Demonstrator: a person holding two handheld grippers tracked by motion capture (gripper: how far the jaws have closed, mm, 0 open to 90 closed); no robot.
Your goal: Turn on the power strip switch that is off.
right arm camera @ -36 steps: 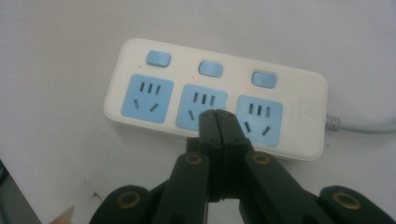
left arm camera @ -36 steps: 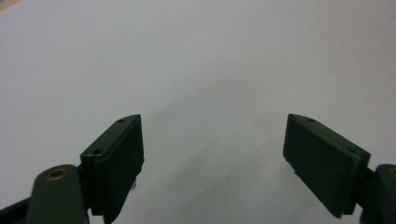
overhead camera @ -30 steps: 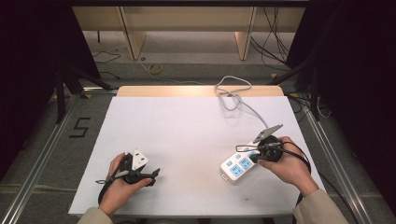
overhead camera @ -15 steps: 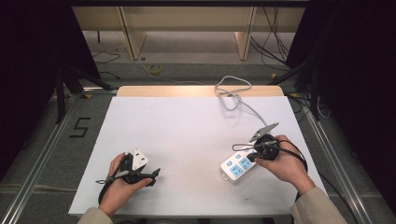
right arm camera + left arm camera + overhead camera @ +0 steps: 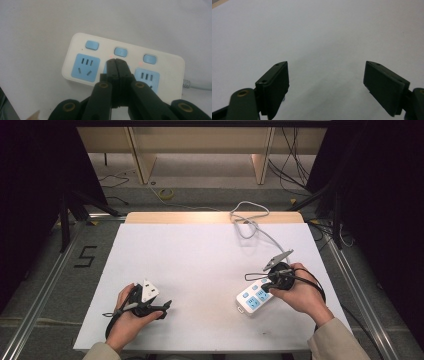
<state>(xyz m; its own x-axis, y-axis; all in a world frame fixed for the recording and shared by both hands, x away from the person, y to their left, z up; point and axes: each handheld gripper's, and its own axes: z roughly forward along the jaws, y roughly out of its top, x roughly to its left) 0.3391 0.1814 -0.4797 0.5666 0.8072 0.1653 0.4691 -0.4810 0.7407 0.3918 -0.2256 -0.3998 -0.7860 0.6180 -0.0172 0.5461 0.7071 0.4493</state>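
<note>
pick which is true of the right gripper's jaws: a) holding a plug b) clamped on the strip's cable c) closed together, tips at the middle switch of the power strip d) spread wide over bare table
c: in the right gripper view the right gripper has its jaws pressed together, tips just below the middle blue switch of the white power strip.

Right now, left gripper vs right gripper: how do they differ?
The left gripper has its jaws spread wide; the right gripper has its jaws pressed shut. The left gripper faces bare white table; the right gripper points at the power strip, tips just below its middle blue button. Whether they touch it is unclear. Both are black, hand-held, and grip nothing.
</note>
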